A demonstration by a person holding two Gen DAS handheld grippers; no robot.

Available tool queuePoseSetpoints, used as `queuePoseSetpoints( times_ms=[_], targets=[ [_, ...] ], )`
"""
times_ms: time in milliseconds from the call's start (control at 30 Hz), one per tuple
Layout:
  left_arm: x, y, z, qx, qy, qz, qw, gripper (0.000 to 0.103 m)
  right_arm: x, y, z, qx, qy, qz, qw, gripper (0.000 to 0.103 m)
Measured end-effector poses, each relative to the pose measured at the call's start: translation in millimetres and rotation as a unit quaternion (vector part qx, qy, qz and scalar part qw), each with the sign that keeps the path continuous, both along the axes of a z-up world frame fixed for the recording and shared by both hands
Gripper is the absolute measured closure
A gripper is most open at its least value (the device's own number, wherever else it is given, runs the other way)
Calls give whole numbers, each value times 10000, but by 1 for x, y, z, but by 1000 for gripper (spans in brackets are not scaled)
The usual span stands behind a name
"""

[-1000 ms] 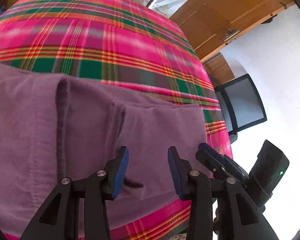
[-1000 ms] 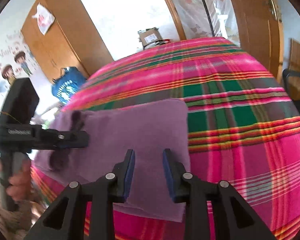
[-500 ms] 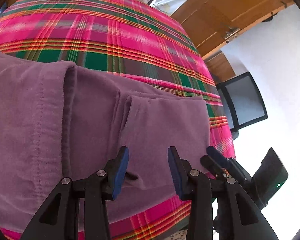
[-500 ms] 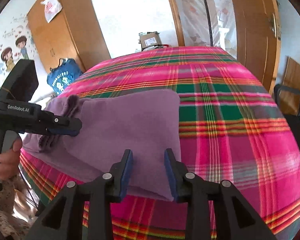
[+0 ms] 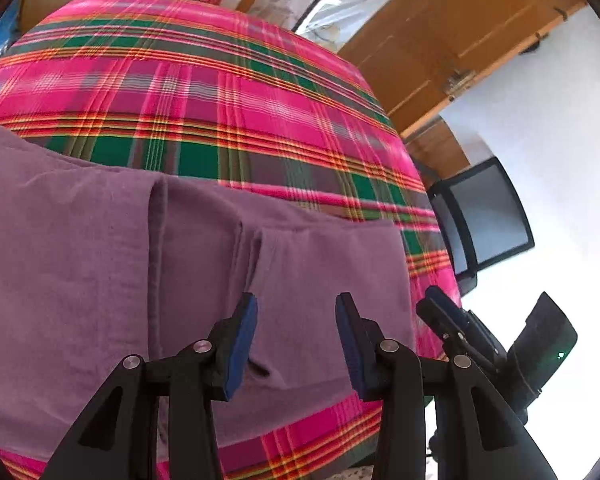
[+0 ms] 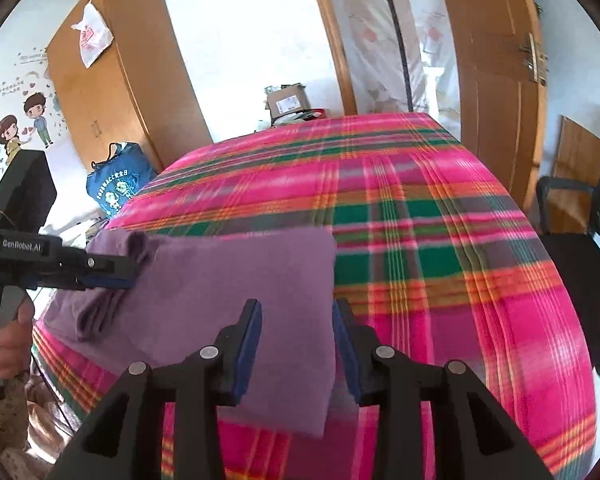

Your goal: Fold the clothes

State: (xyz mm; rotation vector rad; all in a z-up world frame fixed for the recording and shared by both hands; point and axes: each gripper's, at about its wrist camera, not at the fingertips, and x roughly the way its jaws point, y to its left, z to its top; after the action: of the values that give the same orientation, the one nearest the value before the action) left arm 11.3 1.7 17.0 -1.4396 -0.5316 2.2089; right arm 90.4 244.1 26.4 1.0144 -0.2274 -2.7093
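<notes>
Your left tongs (image 5: pixel 296 336) stood apart, nothing clamped, hanging over the near part of the purple garment (image 5: pixel 100 280). Your right tongs (image 6: pixel 296 344) were also apart, jaws just having been opening; the garment's right edge ran between them but the pads didn't press it.

The garment lay folded on the plaid bed (image 5: pixel 240 100), at its near edge, straight ahead of and under both tongs. The bed was bare beyond it.

Handling, as a guess: soft, light knit, limp, not fragile and not slippery. It would sag and drag if you took it by one point, and the stacked layers could slide apart. Best hold looked like the near corners, one per tongs, pinching all the layers together: the near-right corner just below your right tongs, and the bunched left end by your left tongs.

Left wrist view showed the layer seams and a vertical fold ridge just ahead of the left tongs, plus your right tongs (image 5: pixel 452 320) off to the right past the garment's corner. It missed the left end.

Right wrist view showed the whole outline, the rolled, bunched left end (image 6: pixel 132 248), your left tongs (image 6: pixel 108 276) at that end, and your hand (image 6: pixel 8 344) on its grip. I couldn't tell from there whether they touched the cloth.
</notes>
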Motion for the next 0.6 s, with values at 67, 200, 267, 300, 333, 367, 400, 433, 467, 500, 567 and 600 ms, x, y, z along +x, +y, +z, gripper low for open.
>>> queuePoseSetpoints(
  times_ms=[67,200,267,300,333,367,400,433,467,500,567,600],
  targets=[
    [-4,1,-1,29,-37,46,10000,61,-16,2,2,-127,-74,14,9999,66],
    [-8,9,1,15,10,-34,10000,61,-50,17,-7,-605,-458,-72,9971,66],
    [-13,12,0,-38,18,-19,10000,61,-57,21,-12,-732,-589,-101,9955,66],
    [-16,12,-1,-58,7,-15,10000,61,-60,21,-14,-772,-620,-64,9951,66],
    [-18,13,-3,-62,-39,-16,10000,61,-64,21,-16,-812,-651,-28,9946,66],
    [-21,13,-6,-64,-98,-26,9999,61,-67,22,-18,-865,-690,-6,9939,66],
    [-21,13,-8,-64,-133,-13,9999,61,-71,22,-20,-923,-731,15,9930,66],
    [-21,12,-10,-61,-161,9,9999,61,-76,24,-23,-1069,-820,24,9909,66],
    [-22,12,-11,-59,-162,3,9999,61,-82,25,-26,-1210,-906,33,9885,66],
    [-22,13,-11,-76,-157,-28,9998,61,-85,26,-28,-1256,-948,53,9875,65],
    [-24,13,-13,-89,-191,-39,9998,61,-90,24,-31,-1275,-991,80,9868,63],
    [-26,13,-15,-85,-219,-40,9997,61,-91,23,-31,-1276,-976,122,9869,63]
  ],
)
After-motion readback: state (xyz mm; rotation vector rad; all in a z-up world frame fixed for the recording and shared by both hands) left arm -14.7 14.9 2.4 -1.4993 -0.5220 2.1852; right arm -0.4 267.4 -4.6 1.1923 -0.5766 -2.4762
